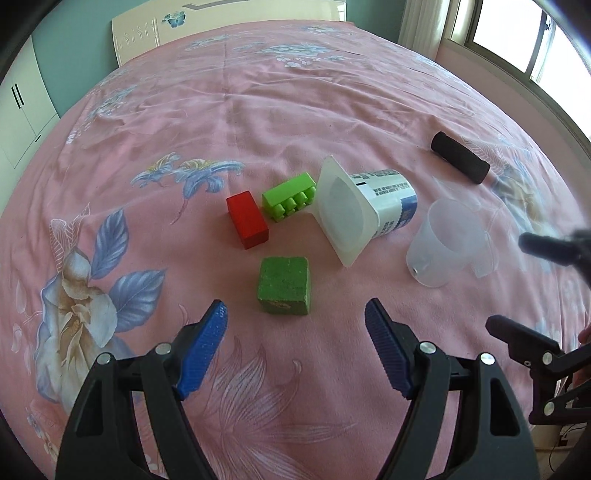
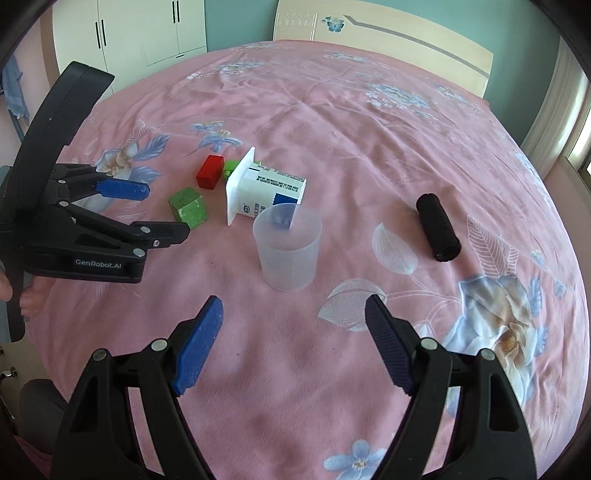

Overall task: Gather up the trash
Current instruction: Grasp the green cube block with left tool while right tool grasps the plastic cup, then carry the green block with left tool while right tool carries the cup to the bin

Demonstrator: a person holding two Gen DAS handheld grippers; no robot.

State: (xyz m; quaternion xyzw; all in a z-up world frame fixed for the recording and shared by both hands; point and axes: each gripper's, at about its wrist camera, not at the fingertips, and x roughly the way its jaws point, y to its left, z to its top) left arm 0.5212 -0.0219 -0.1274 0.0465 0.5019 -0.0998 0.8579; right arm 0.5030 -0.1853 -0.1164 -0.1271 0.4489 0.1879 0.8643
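Observation:
On the pink floral bedspread [image 1: 295, 110] lie a red block [image 1: 246, 220], a green studded brick [image 1: 290, 201], a green cube [image 1: 284, 285], a tipped white yogurt cup [image 1: 364, 206], a clear plastic cup [image 1: 447, 246] and a black foam roll [image 1: 460, 157]. My left gripper [image 1: 295, 314] hangs open just short of the green cube, holding nothing. My right gripper [image 2: 293, 310] is open above the sheet, just short of the upright clear cup [image 2: 287, 246]. The yogurt cup [image 2: 266, 190], green cube [image 2: 187, 208], red block [image 2: 210, 171] and foam roll [image 2: 437, 227] lie beyond it.
The left gripper [image 2: 166, 210] shows at the left of the right wrist view, a hand on its handle. A cream headboard [image 2: 388, 33] closes the far end, white wardrobes [image 2: 147, 29] stand at the left, and a window [image 1: 517, 33] is at the right.

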